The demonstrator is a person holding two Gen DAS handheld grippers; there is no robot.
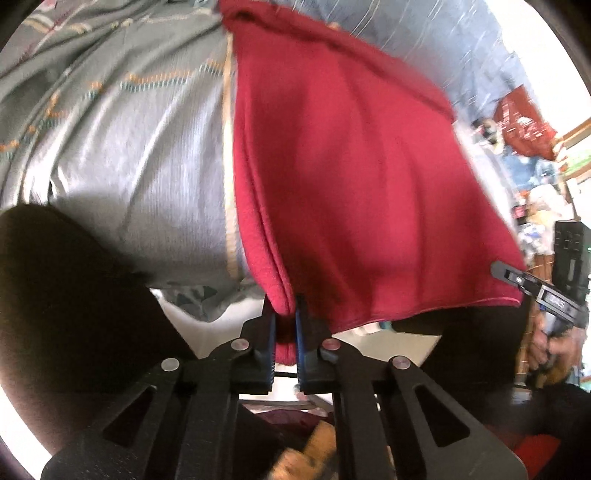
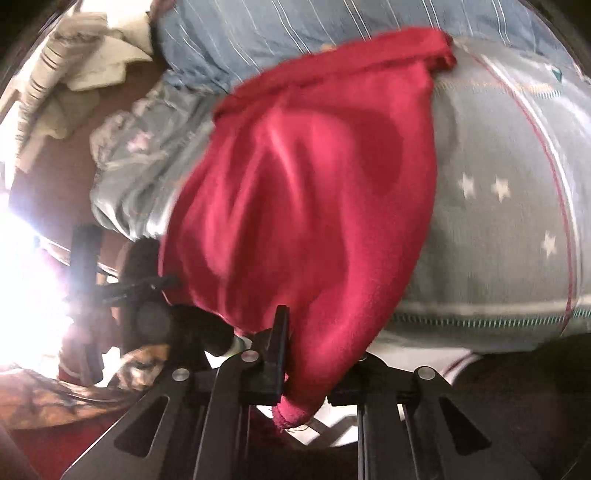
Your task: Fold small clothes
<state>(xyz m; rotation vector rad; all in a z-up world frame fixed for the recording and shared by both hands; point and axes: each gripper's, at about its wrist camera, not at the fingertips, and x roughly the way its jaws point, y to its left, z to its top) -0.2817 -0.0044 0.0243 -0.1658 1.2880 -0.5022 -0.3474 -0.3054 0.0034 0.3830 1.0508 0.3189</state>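
At frame centre, red cloth (image 1: 351,177) soft, light, floppy | my left tool (image 1: 284,332) pinching its folded edge; right tool (image 2: 310,354) pinching a corner | hold hems

One red garment, two grippers, three cloths lying beneath

One red garment (image 1: 351,184) is hanging; beside it two grippers, left gripper (image 1: 285,321) and right gripper (image 2: 306,354), are clamping it; grey patterned cloth (image 1: 129,166), blue striped cloth (image 2: 277,33), pale floral cloth (image 2: 147,155) are lying behind it.
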